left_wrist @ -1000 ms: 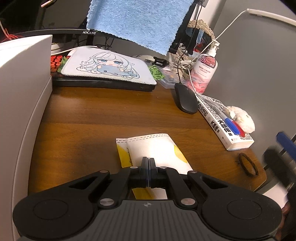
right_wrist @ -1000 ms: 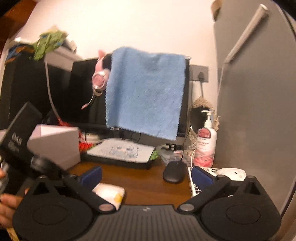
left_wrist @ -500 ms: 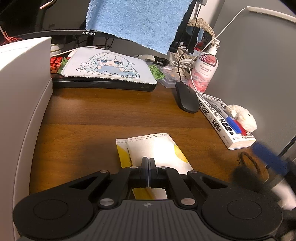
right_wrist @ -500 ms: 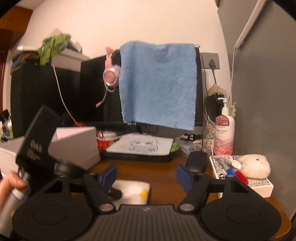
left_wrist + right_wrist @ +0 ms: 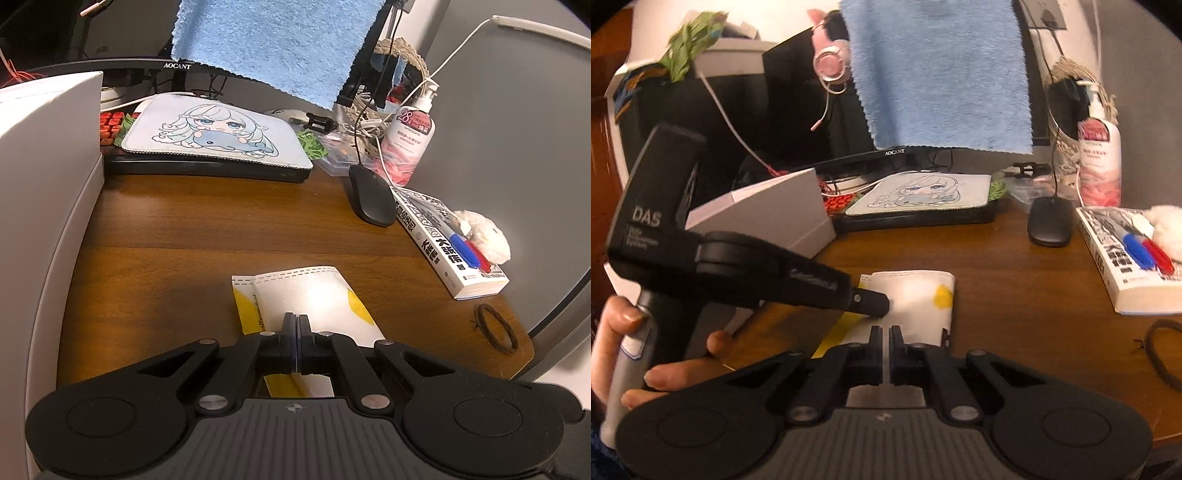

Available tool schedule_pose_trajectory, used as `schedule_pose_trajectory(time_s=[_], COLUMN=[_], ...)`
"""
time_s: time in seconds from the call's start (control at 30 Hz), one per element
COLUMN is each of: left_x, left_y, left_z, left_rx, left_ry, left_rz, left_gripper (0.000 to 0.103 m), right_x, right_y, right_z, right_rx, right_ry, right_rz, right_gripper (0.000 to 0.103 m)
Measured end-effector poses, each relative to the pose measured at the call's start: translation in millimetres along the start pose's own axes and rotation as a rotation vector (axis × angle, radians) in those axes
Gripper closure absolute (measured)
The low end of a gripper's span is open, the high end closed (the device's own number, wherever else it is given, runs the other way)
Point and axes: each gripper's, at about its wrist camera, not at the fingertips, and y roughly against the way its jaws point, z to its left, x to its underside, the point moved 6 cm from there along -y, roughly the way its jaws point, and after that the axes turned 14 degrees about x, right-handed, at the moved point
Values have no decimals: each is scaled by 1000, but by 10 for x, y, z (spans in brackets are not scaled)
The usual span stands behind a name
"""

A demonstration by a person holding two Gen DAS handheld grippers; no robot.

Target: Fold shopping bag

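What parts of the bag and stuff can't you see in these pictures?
- Shopping bag: its near end is hidden under the left gripper in the left wrist view.
- Right gripper: whether it touches the bag is unclear in its own view.
- Hair tie: cut off by the right wrist view's edge.

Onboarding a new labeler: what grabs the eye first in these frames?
The blue towel draped over the monitor at the back dominates. Next, the folded white-and-yellow shopping bag on the wooden desk, with the left gripper shut and pressing it, and the right gripper nearly closed just before its near edge.
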Motion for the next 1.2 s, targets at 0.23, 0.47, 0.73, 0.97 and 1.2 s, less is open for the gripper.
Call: schedule_pose_trajectory(time_s=[0.23, 0.47, 0.73, 0.97, 1.2], left_x=[-61, -310, -494, -459, -428], left_y=[100, 501, 801, 731, 550], left_z=[-74, -307, -492, -449, -315], left_rx=[72, -66, -119, -121, -34], left_ry=[42, -86, -194, -210, -117], left_rz=[-46, -240, -357, -325, -213], left_gripper=[58, 10, 0, 0, 103], right_x=[115, 113, 109, 92, 81], right_y=[-19, -26, -16, -30, -44], right_z=[219, 180, 137, 99, 46], right_rx=[93, 76, 48, 31, 1], right_ry=[117, 79, 25, 2, -30], right_rz=[-10, -1, 10, 14, 28], right_gripper=[100, 100, 100, 100, 100])
